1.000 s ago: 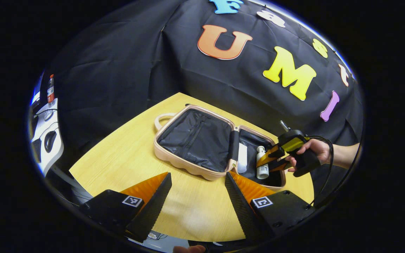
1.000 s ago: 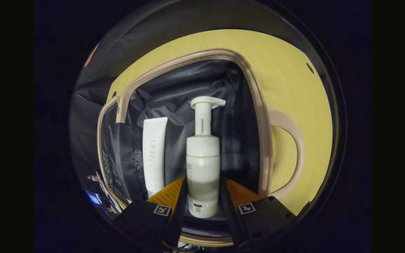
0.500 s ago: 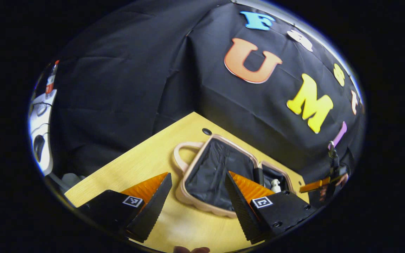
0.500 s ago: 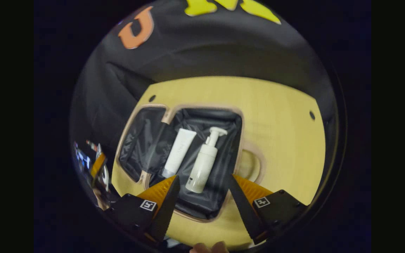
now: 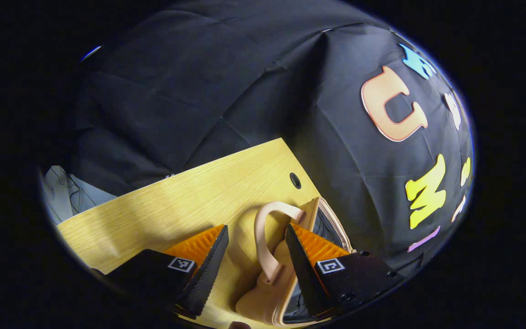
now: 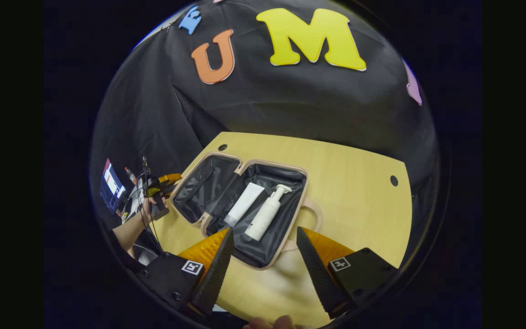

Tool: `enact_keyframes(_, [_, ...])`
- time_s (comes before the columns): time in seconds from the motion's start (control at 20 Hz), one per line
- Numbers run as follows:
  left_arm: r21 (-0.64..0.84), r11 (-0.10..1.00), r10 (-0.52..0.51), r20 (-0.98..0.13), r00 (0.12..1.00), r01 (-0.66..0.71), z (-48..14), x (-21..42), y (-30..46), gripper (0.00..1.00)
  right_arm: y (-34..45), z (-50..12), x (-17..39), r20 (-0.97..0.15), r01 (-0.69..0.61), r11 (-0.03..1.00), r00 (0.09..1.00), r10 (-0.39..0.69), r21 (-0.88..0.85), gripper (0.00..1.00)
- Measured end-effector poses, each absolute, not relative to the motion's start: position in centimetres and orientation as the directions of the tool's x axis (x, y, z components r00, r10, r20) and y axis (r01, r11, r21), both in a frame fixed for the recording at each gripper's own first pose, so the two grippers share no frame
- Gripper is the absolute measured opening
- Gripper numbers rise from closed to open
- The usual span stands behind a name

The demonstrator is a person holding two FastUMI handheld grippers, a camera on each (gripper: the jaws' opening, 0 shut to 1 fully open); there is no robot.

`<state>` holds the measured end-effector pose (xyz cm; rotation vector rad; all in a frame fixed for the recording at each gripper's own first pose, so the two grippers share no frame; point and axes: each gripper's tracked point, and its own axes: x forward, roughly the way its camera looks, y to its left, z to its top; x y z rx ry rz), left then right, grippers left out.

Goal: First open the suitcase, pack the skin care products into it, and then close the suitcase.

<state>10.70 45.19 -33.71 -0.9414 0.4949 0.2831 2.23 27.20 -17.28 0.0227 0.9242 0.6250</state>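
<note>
Fingers of left gripper (image 5: 256, 249) spread wide, empty, straddling suitcase handle (image 5: 265, 237) without touching. Fingers of right gripper (image 6: 263, 253) spread wide, empty, above near rim of suitcase (image 6: 290, 228). Suitcase open flat on wooden surface (image 6: 359, 183). Inside right half: pump bottle (image 6: 265, 219), tube (image 6: 244, 204) just left of it.
</note>
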Motion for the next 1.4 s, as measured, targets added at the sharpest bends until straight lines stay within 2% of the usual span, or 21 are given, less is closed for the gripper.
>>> enact_keyframes(0.15, [-0.678, 0.581, -0.008, -0.558, 0.830, -0.450, -35.0, 11.9, 44.8, 0.70, 26.4, -18.1, 2.4, -0.739, -0.454, 0.841, 0.450, 0.501, 0.294, 0.82])
enact_keyframes(0.25, [-0.660, 0.603, -0.026, -0.578, 0.816, -0.448, -35.2, 12.4, 44.6, 0.58, 25.9, -18.3, 2.3, -0.738, -0.431, 0.848, 0.455, 0.498, 0.307, 0.82])
enact_keyframes(0.3, [-0.646, 0.612, -0.020, -0.589, 0.808, -0.456, -35.4, 12.5, 44.6, 0.29, 25.7, -18.5, 2.4, -0.737, -0.429, 0.851, 0.461, 0.495, 0.303, 0.82])
enact_keyframes(0.35, [-0.637, 0.617, -0.017, -0.598, 0.802, -0.462, -35.4, 12.6, 44.8, 0.19, 25.4, -18.5, 2.4, -0.735, -0.429, 0.854, 0.469, 0.489, 0.294, 0.77])
enact_keyframes(0.4, [-0.628, 0.627, -0.013, -0.601, 0.799, -0.462, -35.1, 12.6, 44.8, 0.06, 25.2, -18.3, 2.5, -0.729, -0.429, 0.857, 0.483, 0.485, 0.285, 0.77])
enact_keyframes(0.45, [-0.632, 0.630, -0.014, -0.591, 0.807, -0.452, -34.3, 12.6, 44.8, 0.17, 25.1, -18.2, 2.7, -0.722, -0.426, 0.861, 0.499, 0.480, 0.279, 0.77])
enact_keyframes(0.5, [-0.642, 0.630, -0.018, -0.574, 0.818, -0.437, -33.0, 12.9, 44.5, 0.13, 24.8, -17.9, 2.9, -0.712, -0.418, 0.866, 0.517, 0.476, 0.275, 0.82])
enact_keyframes(0.55, [-0.633, 0.645, -0.016, -0.572, 0.820, -0.428, -32.1, 13.1, 44.2, 0.12, 24.3, -17.5, 3.3, -0.698, -0.409, 0.870, 0.538, 0.472, 0.273, 0.82])
enact_keyframes(0.6, [-0.607, 0.675, -0.005, -0.571, 0.821, -0.418, -31.1, 13.0, 44.1, 0.09, 23.8, -17.0, 3.6, -0.686, -0.401, 0.875, 0.557, 0.468, 0.271, 0.77])
enact_keyframes(0.65, [-0.580, 0.708, 0.005, -0.567, 0.824, -0.403, -29.8, 13.3, 43.8, 0.08, 23.6, -16.6, 3.8, -0.674, -0.397, 0.876, 0.571, 0.469, 0.274, 0.81])
enact_keyframes(0.75, [-0.532, 0.765, 0.028, -0.534, 0.845, -0.362, -25.5, 13.8, 42.8, 0.07, 22.2, -15.6, 4.2, -0.649, -0.375, 0.884, 0.605, 0.461, 0.278, 0.81])
enact_keyframes(0.8, [-0.515, 0.783, 0.043, -0.515, 0.856, -0.349, -23.3, 14.0, 42.3, 0.07, 21.4, -15.3, 4.4, -0.638, -0.361, 0.890, 0.623, 0.452, 0.278, 0.77])
enact_keyframes(0.85, [-0.503, 0.798, 0.053, -0.490, 0.870, -0.332, -21.0, 14.2, 41.4, 0.07, 20.3, -15.1, 4.8, -0.626, -0.349, 0.896, 0.643, 0.442, 0.274, 0.77])
enact_keyframes(0.9, [-0.488, 0.816, 0.056, -0.466, 0.883, -0.309, -18.7, 14.4, 40.2, 0.07, 19.3, -14.8, 5.0, -0.611, -0.343, 0.903, 0.667, 0.427, 0.258, 0.81])
enact_keyframes(1.1, [-0.356, 0.916, 0.033, -0.388, 0.921, -0.183, -11.1, 14.8, 32.6, 0.06, 15.3, -13.1, 4.3, -0.540, -0.329, 0.928, 0.756, 0.371, 0.176, 0.81])
enact_keyframes(1.15, [-0.311, 0.938, 0.030, -0.367, 0.930, -0.153, -9.6, 14.7, 30.3, 0.06, 14.4, -12.7, 3.8, -0.527, -0.324, 0.932, 0.770, 0.360, 0.164, 0.77])
enact_keyframes(1.2, [-0.266, 0.956, 0.023, -0.349, 0.937, -0.122, -8.3, 14.7, 27.8, 0.07, 13.3, -12.4, 3.6, -0.512, -0.316, 0.937, 0.786, 0.345, 0.147, 0.81])
enact_keyframes(1.4, [-0.100, 0.994, 0.007, -0.291, 0.957, -0.038, -6.0, 13.7, 18.4, 0.06, 8.5, -11.6, 2.6, -0.476, -0.292, 0.952, 0.826, 0.301, 0.096, 0.81])
